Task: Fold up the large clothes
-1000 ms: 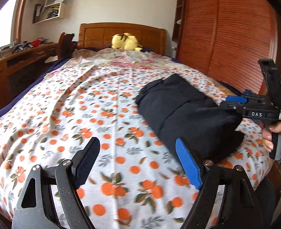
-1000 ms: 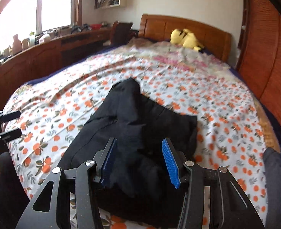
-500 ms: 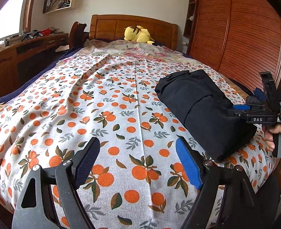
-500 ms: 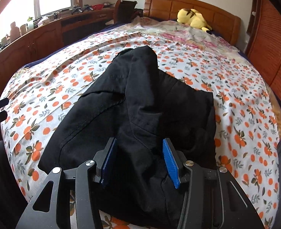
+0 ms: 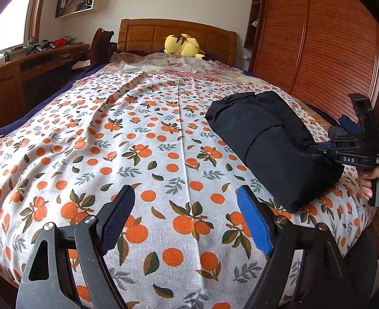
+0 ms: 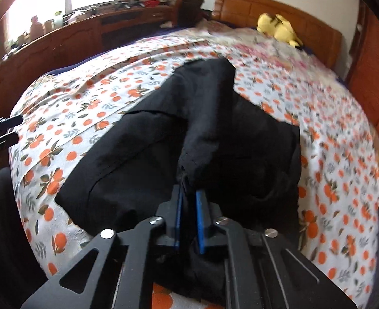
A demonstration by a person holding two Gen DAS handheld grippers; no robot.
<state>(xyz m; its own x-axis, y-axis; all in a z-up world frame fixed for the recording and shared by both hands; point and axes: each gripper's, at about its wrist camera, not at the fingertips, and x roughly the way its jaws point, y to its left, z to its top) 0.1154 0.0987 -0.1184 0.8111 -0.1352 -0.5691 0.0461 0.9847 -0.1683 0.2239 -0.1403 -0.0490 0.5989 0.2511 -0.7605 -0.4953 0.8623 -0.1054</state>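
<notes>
A folded black garment (image 5: pixel 272 144) lies on the bed's right side, on the orange-print sheet (image 5: pixel 127 154). In the right wrist view the garment (image 6: pixel 163 154) fills the middle, and my right gripper (image 6: pixel 188 195) has its blue pads pinched on a raised fold of its near edge. From the left wrist view the right gripper (image 5: pixel 318 149) reaches in at the garment's right end, held by a hand (image 5: pixel 375 180). My left gripper (image 5: pixel 184 206) hovers open over bare sheet, left of the garment, with nothing between its fingers.
A yellow plush toy (image 5: pixel 183 46) sits by the wooden headboard (image 5: pixel 174 33). A wooden desk (image 5: pixel 22 77) with clutter runs along the left wall under a window. A slatted wardrobe (image 5: pixel 318 43) stands close on the right. A folded floral blanket (image 5: pixel 179 64) lies at the bed's head.
The right gripper's jaws have shut onto a fold of the black garment and tilted down toward it. The left gripper dropped slightly nearer the sheet and stayed open.
</notes>
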